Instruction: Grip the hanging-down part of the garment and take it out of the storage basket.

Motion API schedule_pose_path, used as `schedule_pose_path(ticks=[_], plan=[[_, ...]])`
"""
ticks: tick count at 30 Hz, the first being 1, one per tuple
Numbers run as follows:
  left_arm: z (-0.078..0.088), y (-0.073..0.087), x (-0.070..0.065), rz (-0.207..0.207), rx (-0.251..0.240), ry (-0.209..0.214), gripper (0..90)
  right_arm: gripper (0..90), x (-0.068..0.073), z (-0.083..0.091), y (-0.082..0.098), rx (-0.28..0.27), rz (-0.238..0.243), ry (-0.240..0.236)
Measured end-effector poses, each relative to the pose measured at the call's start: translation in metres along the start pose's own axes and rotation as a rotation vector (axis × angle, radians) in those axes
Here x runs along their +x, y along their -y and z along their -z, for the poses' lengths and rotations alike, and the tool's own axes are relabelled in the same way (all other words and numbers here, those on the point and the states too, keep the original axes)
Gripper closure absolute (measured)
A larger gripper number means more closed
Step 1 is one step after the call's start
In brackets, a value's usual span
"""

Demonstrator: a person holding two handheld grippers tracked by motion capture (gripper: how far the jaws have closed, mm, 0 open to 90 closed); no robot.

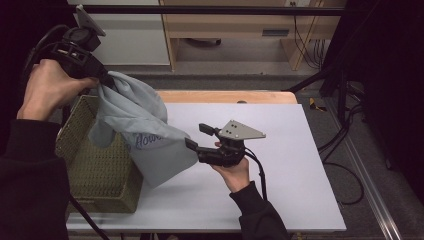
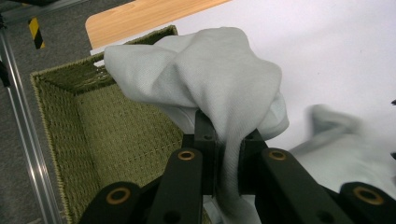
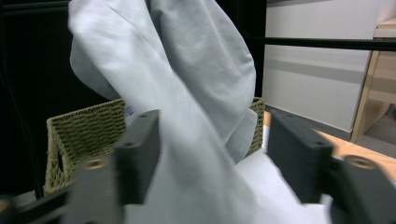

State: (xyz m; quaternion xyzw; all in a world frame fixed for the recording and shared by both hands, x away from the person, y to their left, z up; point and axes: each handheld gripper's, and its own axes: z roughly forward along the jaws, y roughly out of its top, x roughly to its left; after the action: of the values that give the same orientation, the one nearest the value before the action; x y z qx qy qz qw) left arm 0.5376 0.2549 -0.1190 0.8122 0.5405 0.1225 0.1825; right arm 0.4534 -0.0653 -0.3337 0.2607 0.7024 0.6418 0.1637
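Hanging from left gripper (image 1: 102,79): cloth (image 1: 145,130)

Pale grey-blue garment (image 1: 142,127), cloth, with woven olive-green basket (image 1: 97,170).
Garment hangs bunched from the raised left gripper (image 1: 102,79), jaws pinched on a fold; it drapes over the basket's right rim onto the white table (image 1: 280,190). Blue script lettering partly visible. Basket rectangular, open-topped, upright at the table's left edge.

Black sleeves (image 1: 30,170); black grippers, brass-ringed screws (image 2: 186,155), grey three-cornered plate (image 1: 240,130).
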Motion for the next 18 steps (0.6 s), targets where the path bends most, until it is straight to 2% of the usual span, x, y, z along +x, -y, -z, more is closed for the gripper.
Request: schedule_pose_path(ticks=[2, 5, 6, 12, 17, 18], plan=[[0.000, 0.000, 0.000, 0.001, -0.001, 0.000, 82.3, 22.1, -0.001, 0.005, 0.003, -0.006, 0.012, 0.011], [0.000, 0.001, 0.000, 0.002, -0.001, -0.001, 82.3, 15.7, -0.004, 0.014, 0.007, -0.013, -0.003, 0.037], [0.000, 0.001, 0.000, 0.000, -0.001, -0.001, 82.3, 12.5, -0.006, 0.020, 0.009, -0.021, -0.001, 0.061], [0.001, 0.002, 0.000, 0.001, -0.003, -0.002, 82.3, 8.3, -0.012, 0.037, 0.016, -0.037, -0.018, 0.118], [0.002, 0.002, 0.000, -0.001, -0.007, -0.003, 82.3, 4.7, -0.015, 0.053, 0.023, -0.064, 0.003, 0.182], [0.001, 0.002, 0.000, -0.001, -0.007, -0.002, 82.3, 4.7, -0.015, 0.053, 0.023, -0.064, 0.003, 0.182]])
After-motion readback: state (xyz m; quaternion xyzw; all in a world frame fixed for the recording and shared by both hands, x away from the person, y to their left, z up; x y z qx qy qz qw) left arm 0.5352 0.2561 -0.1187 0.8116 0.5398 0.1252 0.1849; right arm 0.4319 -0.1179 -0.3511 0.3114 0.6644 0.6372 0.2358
